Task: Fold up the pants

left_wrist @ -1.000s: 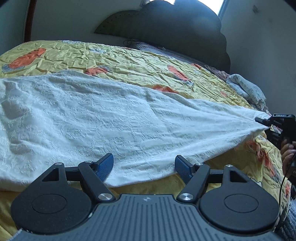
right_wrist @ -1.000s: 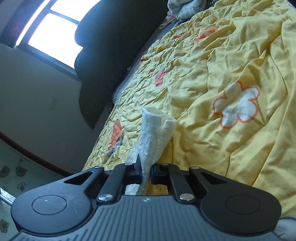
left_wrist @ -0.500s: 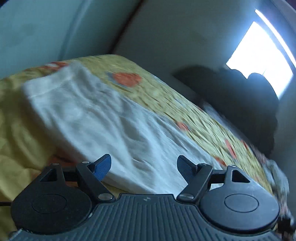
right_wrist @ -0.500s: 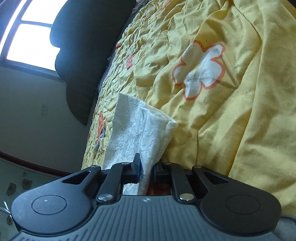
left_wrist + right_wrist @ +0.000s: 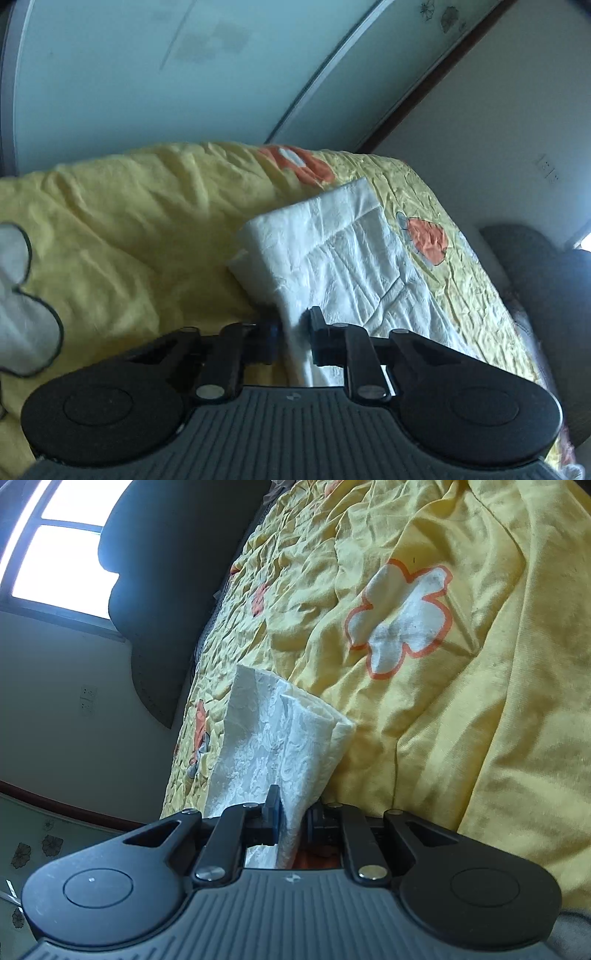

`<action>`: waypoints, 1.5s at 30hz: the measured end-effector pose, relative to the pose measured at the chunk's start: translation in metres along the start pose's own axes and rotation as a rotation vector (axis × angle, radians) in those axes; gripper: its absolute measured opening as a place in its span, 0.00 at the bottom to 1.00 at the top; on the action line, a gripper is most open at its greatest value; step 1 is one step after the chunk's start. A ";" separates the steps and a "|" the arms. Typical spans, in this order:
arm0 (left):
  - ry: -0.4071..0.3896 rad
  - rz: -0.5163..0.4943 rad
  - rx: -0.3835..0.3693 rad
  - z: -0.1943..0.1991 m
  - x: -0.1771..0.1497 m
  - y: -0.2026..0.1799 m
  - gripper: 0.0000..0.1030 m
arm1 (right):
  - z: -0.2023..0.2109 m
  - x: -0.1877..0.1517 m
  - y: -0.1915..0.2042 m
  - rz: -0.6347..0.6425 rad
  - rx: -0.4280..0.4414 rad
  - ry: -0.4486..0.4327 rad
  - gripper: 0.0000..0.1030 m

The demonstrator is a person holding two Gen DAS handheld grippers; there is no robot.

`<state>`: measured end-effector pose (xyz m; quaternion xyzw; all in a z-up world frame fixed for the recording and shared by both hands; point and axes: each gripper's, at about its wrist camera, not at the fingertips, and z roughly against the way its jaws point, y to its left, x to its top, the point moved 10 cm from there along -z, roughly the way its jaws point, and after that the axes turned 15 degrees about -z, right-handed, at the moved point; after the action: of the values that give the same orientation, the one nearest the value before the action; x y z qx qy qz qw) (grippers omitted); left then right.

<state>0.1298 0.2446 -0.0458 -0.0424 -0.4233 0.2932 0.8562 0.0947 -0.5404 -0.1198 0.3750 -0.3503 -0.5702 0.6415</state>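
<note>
The white textured pants (image 5: 343, 254) lie on the yellow flowered bedspread (image 5: 110, 229), waistband end nearest the left wrist camera. My left gripper (image 5: 293, 325) is shut on the near corner of the waistband edge. In the right wrist view my right gripper (image 5: 293, 808) is shut on the bunched leg end of the pants (image 5: 273, 738), which rises from the jaws over the bedspread (image 5: 461, 701). Neither gripper shows in the other's view.
A dark padded headboard (image 5: 177, 590) stands at the far end of the bed under a bright window (image 5: 48, 557). A wall with a socket (image 5: 548, 170) runs beside the bed. A sliding glass door (image 5: 147, 74) stands behind the bed's foot.
My left gripper swung from the pants' long side to the waistband end and closed on its edge. My right gripper kept its hold on the leg end and shifted slightly.
</note>
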 end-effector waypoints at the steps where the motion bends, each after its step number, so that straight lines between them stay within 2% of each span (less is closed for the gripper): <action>1: -0.018 -0.029 0.010 0.008 0.001 -0.003 0.16 | 0.004 0.001 0.004 0.025 -0.013 -0.023 0.12; 4: -0.081 -0.108 -0.005 0.031 0.014 -0.013 0.15 | 0.013 0.004 0.013 0.062 -0.003 -0.050 0.12; 6: -0.057 -0.146 0.014 0.025 0.010 -0.010 0.15 | 0.004 0.005 0.001 0.064 -0.043 -0.025 0.12; 8: 0.002 -0.149 0.040 0.008 -0.004 -0.001 0.15 | 0.000 0.007 -0.003 0.046 -0.013 -0.018 0.10; 9: -0.001 -0.161 0.047 0.003 -0.009 0.000 0.15 | 0.000 0.006 -0.001 0.051 -0.018 -0.021 0.10; 12: -0.058 -0.286 0.090 0.008 -0.012 -0.011 0.15 | -0.001 0.005 0.001 0.065 -0.025 -0.016 0.11; 14: -0.064 -0.343 0.091 0.013 -0.012 -0.016 0.18 | -0.001 0.007 0.000 0.025 -0.010 0.010 0.14; 16: -0.062 -0.346 0.074 0.024 -0.008 -0.016 0.36 | 0.000 0.010 -0.003 -0.019 0.011 0.022 0.15; 17: -0.081 -0.346 0.107 0.035 -0.003 -0.013 0.47 | 0.001 0.011 -0.004 -0.027 0.019 0.025 0.17; 18: -0.129 -0.347 0.152 0.048 0.003 -0.011 0.56 | 0.002 0.012 -0.005 -0.029 0.030 0.024 0.18; 19: -0.185 -0.357 0.176 0.062 0.010 -0.013 0.59 | 0.003 0.012 -0.004 -0.029 0.043 0.023 0.22; 20: -0.242 -0.378 0.175 0.077 0.015 -0.021 0.64 | 0.004 0.012 -0.003 -0.028 0.052 0.020 0.24; 22: -0.307 -0.442 0.128 0.095 0.020 -0.047 0.69 | 0.005 0.012 -0.001 -0.023 0.069 0.016 0.30; 24: -0.322 -0.511 0.050 0.101 0.015 -0.083 0.74 | 0.007 0.011 0.004 -0.007 0.084 0.012 0.39; 25: -0.318 -0.538 -0.003 0.100 0.009 -0.103 0.74 | 0.008 0.011 0.007 -0.002 0.096 0.009 0.46; 26: -0.307 -0.563 -0.059 0.098 0.000 -0.123 0.75 | 0.009 0.011 0.011 -0.002 0.116 0.001 0.54; 31: -0.175 -0.689 -0.277 0.080 -0.072 -0.213 0.76 | 0.016 0.023 0.008 -0.053 0.164 -0.047 0.58; 34: -0.100 -0.760 -0.381 0.081 -0.116 -0.250 0.76 | 0.013 0.023 0.011 -0.005 0.153 -0.049 0.56; 36: -0.078 -0.815 -0.438 0.086 -0.136 -0.271 0.76 | 0.008 0.022 0.013 0.030 0.102 -0.042 0.49; 38: -0.070 -0.865 -0.482 0.089 -0.151 -0.290 0.76 | 0.005 0.020 0.017 0.084 0.076 -0.047 0.19; 41: -0.049 -0.898 -0.558 0.092 -0.166 -0.314 0.76 | 0.007 0.008 0.033 0.271 0.011 -0.085 0.19; 45: 0.101 -0.840 -0.753 0.082 -0.180 -0.367 0.77 | 0.009 -0.036 0.064 0.633 -0.059 -0.122 0.18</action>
<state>0.1551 -0.1691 -0.0015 -0.1869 -0.4377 -0.2464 0.8443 0.1126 -0.5011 -0.0600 0.1939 -0.4708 -0.3735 0.7754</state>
